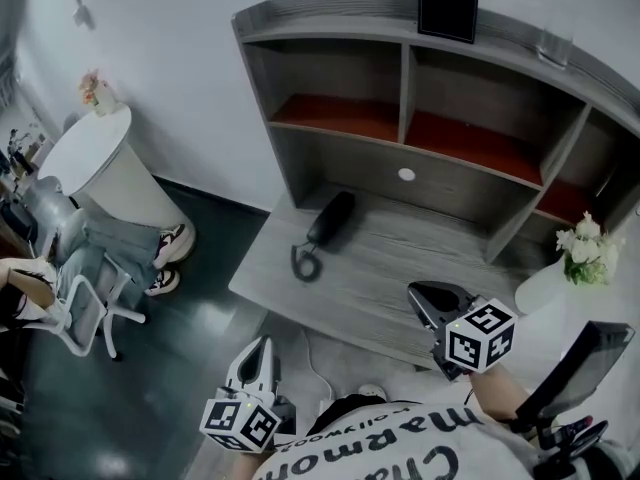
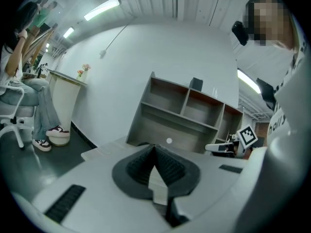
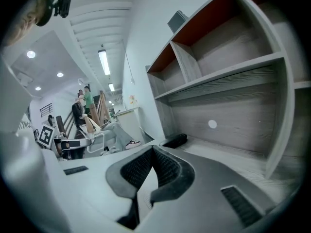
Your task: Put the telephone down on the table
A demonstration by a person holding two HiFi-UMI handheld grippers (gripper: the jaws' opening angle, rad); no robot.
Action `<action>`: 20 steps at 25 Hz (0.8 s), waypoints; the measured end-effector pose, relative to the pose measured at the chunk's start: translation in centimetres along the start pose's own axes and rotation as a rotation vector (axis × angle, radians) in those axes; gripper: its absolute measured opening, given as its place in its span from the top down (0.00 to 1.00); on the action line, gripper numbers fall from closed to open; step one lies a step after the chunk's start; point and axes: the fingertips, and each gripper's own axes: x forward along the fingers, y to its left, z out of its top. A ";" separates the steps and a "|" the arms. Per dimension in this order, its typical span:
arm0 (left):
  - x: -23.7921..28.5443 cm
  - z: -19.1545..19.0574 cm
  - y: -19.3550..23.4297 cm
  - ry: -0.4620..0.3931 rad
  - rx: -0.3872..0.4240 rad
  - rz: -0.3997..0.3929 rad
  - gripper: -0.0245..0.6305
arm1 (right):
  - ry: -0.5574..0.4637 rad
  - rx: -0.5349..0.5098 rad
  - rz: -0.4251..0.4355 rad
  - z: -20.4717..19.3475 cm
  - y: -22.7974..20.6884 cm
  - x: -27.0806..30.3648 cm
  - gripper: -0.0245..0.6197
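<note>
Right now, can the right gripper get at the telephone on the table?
Probably yes: bare table lies between the shut right gripper and the telephone, though its jaws must open first.

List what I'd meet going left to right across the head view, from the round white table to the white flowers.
round white table → left tongs → telephone → right tongs → white flowers

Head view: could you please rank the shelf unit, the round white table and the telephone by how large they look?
1. shelf unit
2. round white table
3. telephone, clearly the smallest
</note>
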 end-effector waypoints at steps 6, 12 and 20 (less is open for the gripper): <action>-0.4 1.0 0.8 -0.010 0.003 -0.025 0.95 | -0.009 0.010 -0.023 0.5 1.1 -0.2 0.95; -0.5 1.0 0.5 0.005 0.009 -0.052 0.95 | 0.001 0.012 -0.027 0.5 1.9 0.1 0.95; -0.6 1.6 0.8 0.003 0.002 -0.050 0.95 | 0.009 0.018 -0.030 0.5 2.0 0.6 0.95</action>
